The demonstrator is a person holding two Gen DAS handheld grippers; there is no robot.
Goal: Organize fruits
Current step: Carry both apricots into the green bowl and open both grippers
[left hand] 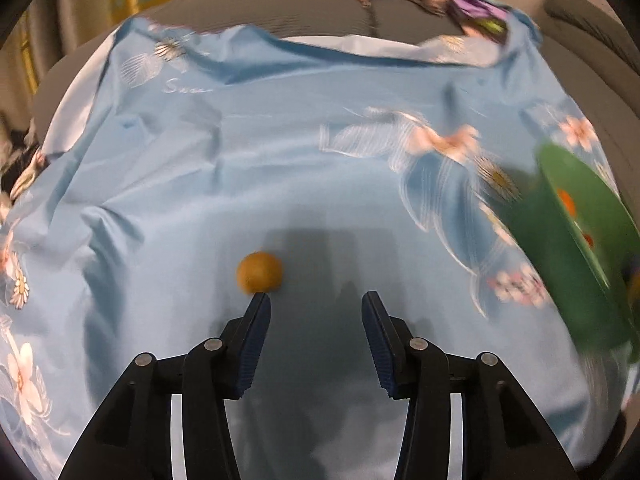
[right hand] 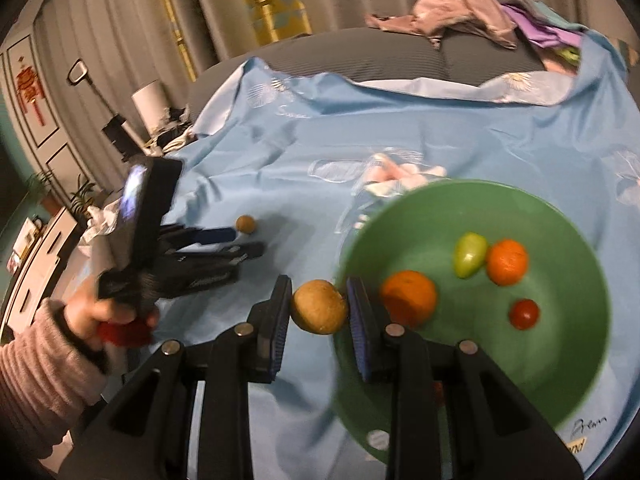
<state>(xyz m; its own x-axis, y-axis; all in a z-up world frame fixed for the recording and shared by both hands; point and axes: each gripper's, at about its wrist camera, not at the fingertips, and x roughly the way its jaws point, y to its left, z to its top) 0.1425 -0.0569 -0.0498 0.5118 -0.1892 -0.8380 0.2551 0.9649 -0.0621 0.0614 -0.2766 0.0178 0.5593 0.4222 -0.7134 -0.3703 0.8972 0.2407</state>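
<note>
A small yellow-brown round fruit (left hand: 259, 272) lies on the blue floral cloth (left hand: 304, 168), just past the tip of my left gripper's left finger. My left gripper (left hand: 316, 300) is open with nothing between its pads. In the right wrist view my right gripper (right hand: 319, 284) is shut on a larger brown round fruit (right hand: 319, 306), held at the left rim of a green bowl (right hand: 560, 360). The bowl holds two oranges (right hand: 408, 296) (right hand: 507, 261), a green fruit (right hand: 469, 254) and a small red fruit (right hand: 524, 314). The left gripper (right hand: 250, 241) and the small fruit (right hand: 245, 224) also show there.
The green bowl (left hand: 536, 232) is at the right edge of the left wrist view. A person's hand and pink ribbed sleeve (right hand: 44, 364) hold the left gripper. Crumpled clothes (right hand: 460, 8) lie on grey cushions behind the cloth. Drawers and plants (right hand: 52, 216) stand at far left.
</note>
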